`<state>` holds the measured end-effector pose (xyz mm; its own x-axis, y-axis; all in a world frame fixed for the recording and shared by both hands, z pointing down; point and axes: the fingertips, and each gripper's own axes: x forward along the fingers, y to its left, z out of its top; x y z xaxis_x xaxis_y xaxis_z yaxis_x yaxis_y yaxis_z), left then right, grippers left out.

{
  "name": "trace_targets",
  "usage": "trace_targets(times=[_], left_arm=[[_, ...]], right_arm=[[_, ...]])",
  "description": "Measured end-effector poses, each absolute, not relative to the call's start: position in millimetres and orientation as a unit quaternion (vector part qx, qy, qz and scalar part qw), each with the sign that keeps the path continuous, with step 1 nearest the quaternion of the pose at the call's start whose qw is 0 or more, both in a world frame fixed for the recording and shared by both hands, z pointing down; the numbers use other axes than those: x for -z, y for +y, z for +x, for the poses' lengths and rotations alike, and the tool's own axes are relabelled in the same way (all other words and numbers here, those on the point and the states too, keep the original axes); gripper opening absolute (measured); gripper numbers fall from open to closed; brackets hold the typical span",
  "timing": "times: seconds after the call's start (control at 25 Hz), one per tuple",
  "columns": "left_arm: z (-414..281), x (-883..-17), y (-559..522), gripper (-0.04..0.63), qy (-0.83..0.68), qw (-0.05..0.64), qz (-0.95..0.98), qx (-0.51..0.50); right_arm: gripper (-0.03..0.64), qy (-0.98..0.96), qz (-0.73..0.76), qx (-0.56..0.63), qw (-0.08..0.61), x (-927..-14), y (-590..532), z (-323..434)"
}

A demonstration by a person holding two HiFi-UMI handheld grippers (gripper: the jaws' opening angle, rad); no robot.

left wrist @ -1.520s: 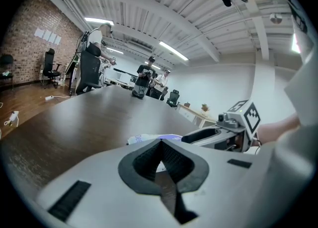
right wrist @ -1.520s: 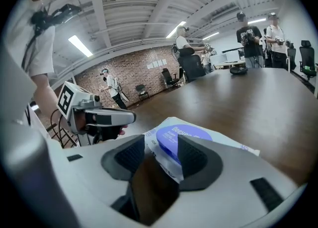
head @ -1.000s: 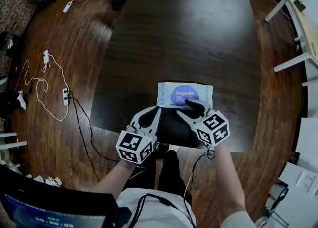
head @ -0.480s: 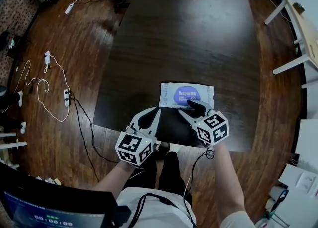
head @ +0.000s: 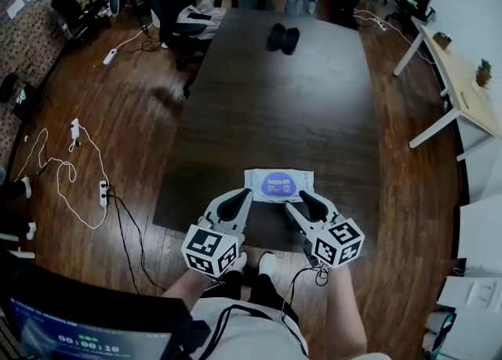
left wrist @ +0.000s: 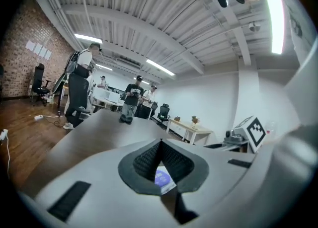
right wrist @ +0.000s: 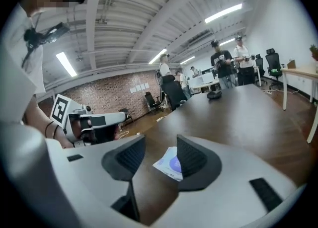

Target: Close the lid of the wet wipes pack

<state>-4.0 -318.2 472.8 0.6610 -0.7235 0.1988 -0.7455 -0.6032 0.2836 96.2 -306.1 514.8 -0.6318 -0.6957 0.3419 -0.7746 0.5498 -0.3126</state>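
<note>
Dark tabletop (head: 298,100) holds the wet wipes pack (head: 255,180), its lid (head: 279,184) seemingly flat. At its 7 o'clock the left gripper (head: 245,194) has its jaws together, empty. At 5 o'clock the right gripper (head: 303,203) has its jaws apart, empty; at most a sealing press remains.

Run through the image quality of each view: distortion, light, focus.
Head view: fisheye bows the edges of the table; the light is even and the wet wipes pack is sharp. Left gripper view: black circular vignette, the ceiling strip light is blown out, and the left tool is soft up close. Right gripper view: same vignette, the ceiling lines curve, and the right tool is slightly blurred.
</note>
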Motion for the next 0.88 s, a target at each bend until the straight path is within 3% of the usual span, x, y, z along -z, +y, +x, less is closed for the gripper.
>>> trace_targets(times=[0.2,0.32,0.56,0.88], left_arm=[[-8,-408,-304,-0.002,-0.392,0.125,0.911,-0.013],[-10,-375,-298,-0.003,-0.378,0.088,0.921,-0.008],[-18,-325,-287,-0.003,-0.351,0.039,0.935,0.026],[-31,-322,-280,-0.003,-0.334,0.032,0.942,0.031]], right_arm=[[0.202,-0.868,0.46,-0.18,0.051,-443,-273,109],[0.161,-0.859,0.489,-0.149,0.035,-412,-257,119],[0.139,-0.844,0.529,-0.089,-0.003,-349,-232,128],[0.009,-0.821,0.567,-0.062,-0.026,-330,-220,126]])
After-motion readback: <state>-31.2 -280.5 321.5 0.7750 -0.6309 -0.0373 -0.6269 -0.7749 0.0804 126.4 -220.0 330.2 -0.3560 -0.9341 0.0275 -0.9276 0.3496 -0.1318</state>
